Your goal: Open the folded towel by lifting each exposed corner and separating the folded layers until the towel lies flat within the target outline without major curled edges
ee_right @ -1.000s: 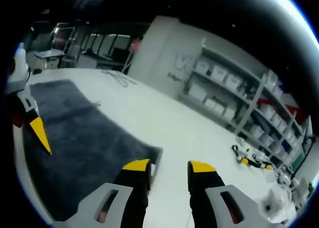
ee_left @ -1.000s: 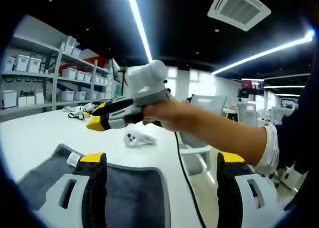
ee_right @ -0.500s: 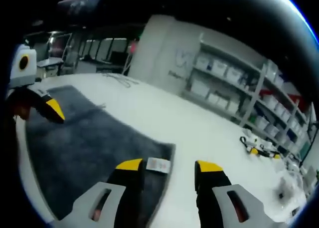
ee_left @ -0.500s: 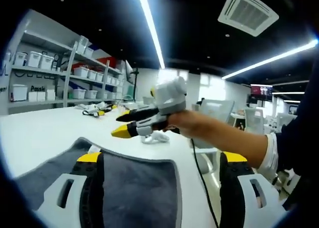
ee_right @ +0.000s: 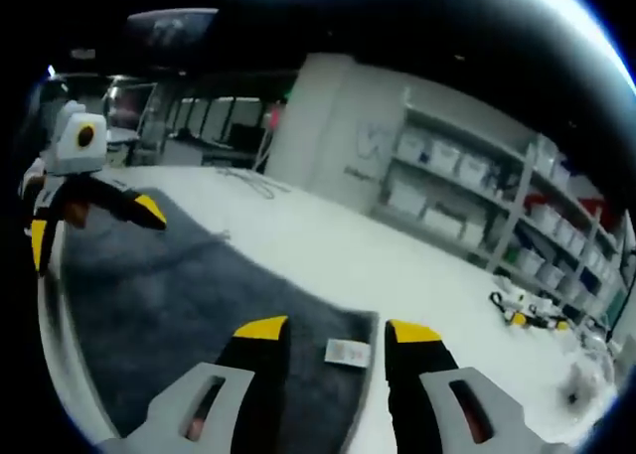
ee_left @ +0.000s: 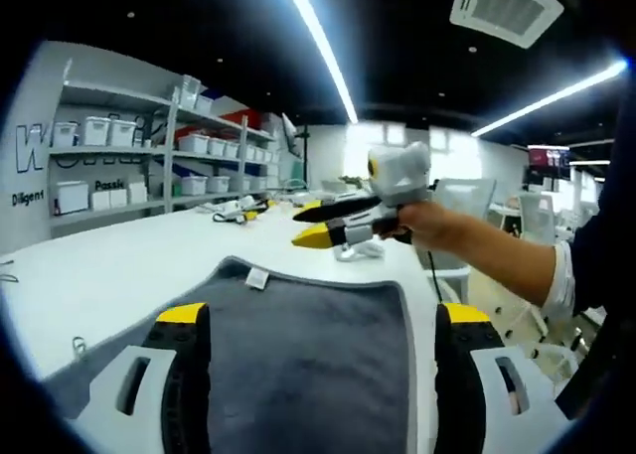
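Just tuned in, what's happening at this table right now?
A person holds a claw in each hand over a dark grey towel spread on a white table. The left claw sits low over the towel with its jaws wide apart, gripping nothing. The right claw hovers open near the corner bearing the white label, also gripping nothing. The towel looks mostly flat. Shelves of white bins stand behind.

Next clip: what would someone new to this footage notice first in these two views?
The dark grey towel spread over the white table dominates both views, its white label lying between the right claw's open yellow-tipped jaws. In the left gripper view a hand holds that right claw above the towel's far edge. The left claw is open too, and white bins line the shelves behind.
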The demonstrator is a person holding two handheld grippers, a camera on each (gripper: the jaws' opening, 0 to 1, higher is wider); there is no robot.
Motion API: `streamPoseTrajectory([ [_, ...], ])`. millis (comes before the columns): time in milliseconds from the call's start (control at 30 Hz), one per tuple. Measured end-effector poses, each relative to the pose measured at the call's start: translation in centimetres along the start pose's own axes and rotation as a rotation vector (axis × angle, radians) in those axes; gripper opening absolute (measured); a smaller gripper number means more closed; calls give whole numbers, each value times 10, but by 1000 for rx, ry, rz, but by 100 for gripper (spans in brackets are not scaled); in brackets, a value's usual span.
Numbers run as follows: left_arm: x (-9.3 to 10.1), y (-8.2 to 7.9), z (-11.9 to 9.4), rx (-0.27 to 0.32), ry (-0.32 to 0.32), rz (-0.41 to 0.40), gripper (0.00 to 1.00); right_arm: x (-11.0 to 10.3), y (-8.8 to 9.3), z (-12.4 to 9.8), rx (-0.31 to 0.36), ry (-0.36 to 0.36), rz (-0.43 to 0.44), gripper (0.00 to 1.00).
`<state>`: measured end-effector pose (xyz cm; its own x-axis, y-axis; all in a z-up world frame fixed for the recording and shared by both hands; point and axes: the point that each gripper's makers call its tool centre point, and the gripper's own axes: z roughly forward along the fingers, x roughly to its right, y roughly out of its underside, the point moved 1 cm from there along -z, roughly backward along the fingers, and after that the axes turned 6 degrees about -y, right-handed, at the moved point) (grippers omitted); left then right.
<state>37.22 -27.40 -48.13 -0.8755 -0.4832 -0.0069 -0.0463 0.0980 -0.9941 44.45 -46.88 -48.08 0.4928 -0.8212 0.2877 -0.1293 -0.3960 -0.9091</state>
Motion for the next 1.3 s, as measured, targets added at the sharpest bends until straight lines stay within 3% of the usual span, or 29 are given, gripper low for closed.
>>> streamPoseTrajectory([
  [133,-17,7,-20,-29,-39,-9,91,-2,2,-4,15,7,24,37],
  [233,-32,8,-32,-13,-87,-5,90,-7,5,-6,17,12,37,38],
  [400,-38,8,-45,7,-72,-20,93,-18,10,-8,18,12,52,39],
  [533,-48,13,-57,-7,-106,-22,92,-25,15,-9,9,12,63,41],
  [967,-121,42,-146,-54,-388,0,87,-38,28,-12,-2,33,111,42],
  [1300,-163,69,-204,-103,-545,-35,85,-59,40,-8,-24,13,137,45],
])
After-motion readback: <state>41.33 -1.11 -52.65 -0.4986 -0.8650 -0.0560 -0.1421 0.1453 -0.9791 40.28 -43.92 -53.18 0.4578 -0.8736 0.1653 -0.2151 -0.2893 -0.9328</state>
